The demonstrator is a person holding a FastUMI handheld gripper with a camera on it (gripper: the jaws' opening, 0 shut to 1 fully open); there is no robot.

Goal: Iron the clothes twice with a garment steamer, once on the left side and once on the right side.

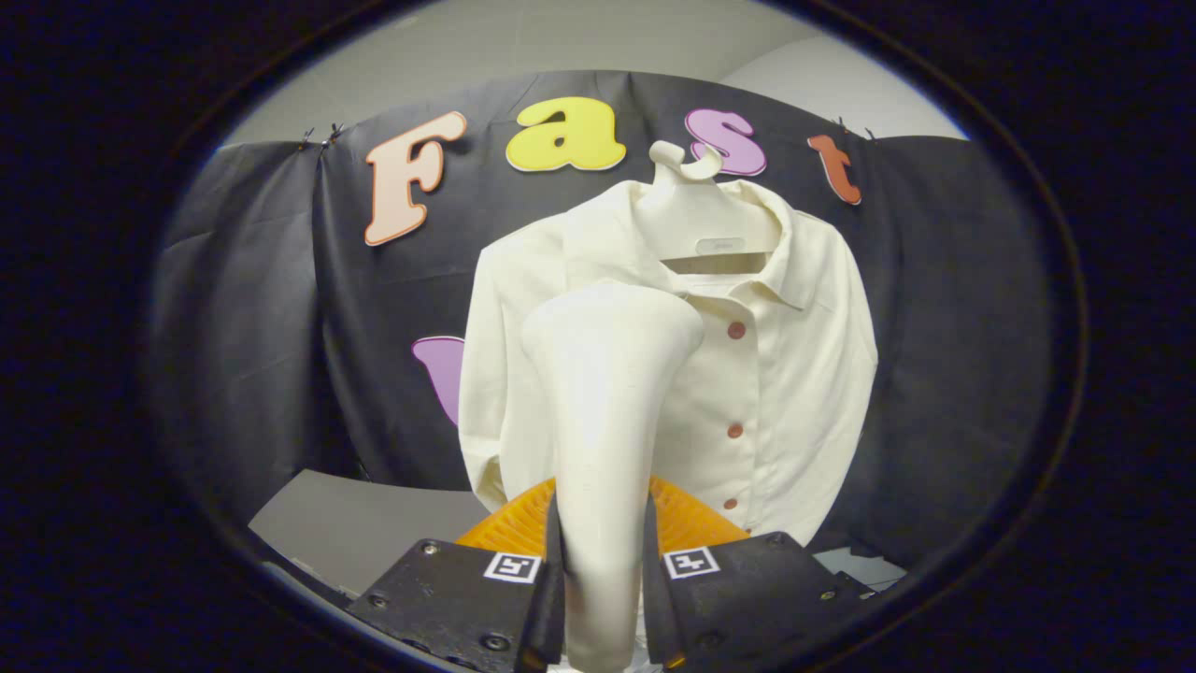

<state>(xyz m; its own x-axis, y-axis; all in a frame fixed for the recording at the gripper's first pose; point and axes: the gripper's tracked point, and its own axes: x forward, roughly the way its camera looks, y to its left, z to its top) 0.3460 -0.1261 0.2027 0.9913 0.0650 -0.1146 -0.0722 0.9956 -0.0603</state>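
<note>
A cream button-up shirt [794, 374] with reddish buttons hangs on a pale hanger [696, 210] against the black cloth wall. My gripper [603, 551] is shut on the handle of a cream garment steamer [607, 393], both fingers pressing on its sides. The steamer stands upright between the fingers, and its wide head reaches up in front of the shirt's left chest, just below the collar. The steamer hides the left half of the shirt's front. I cannot tell whether the head touches the cloth.
A grey tabletop [374, 528] lies low to the left, below the shirt's hem. Black cloth wall [243, 327] surrounds the shirt on both sides. A pale ceiling shows above the cloth.
</note>
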